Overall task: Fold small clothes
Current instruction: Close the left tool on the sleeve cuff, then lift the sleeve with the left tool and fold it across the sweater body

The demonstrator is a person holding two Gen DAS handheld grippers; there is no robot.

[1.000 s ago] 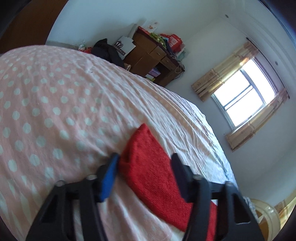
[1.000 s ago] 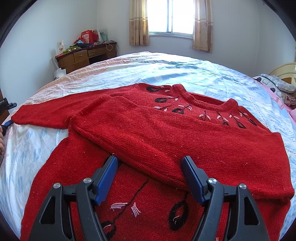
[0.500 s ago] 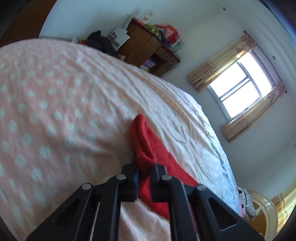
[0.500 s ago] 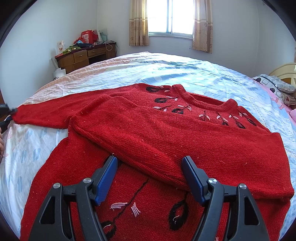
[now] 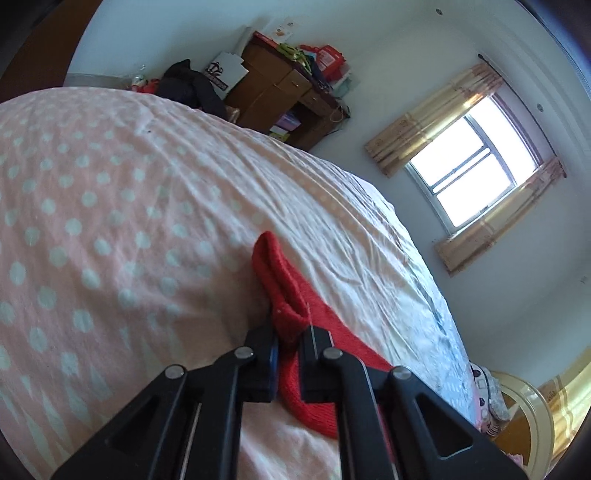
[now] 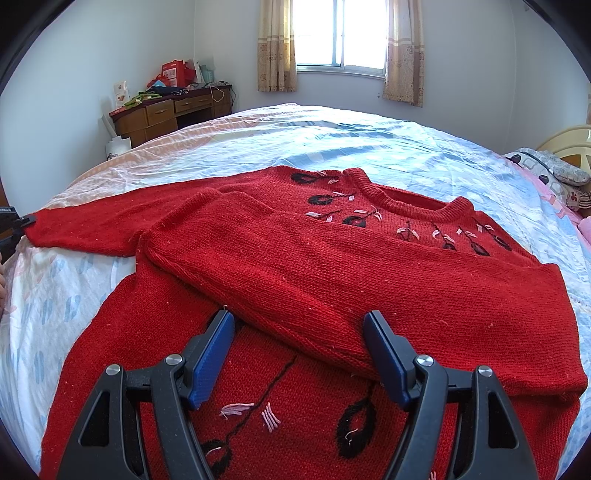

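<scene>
Your left gripper pinches the cuff of the red knitted sweater, which lies flat on the bed sheet. Your right gripper hovers spread above it.

A cluttered wooden desk stands against the wall beside the bed; curtains flank a bright window.

White walls, bright window with beige curtains, cluttered brown wooden desk in corner, bed with pale sheet, daylight; pink polka-dot cover in left view.
</scene>
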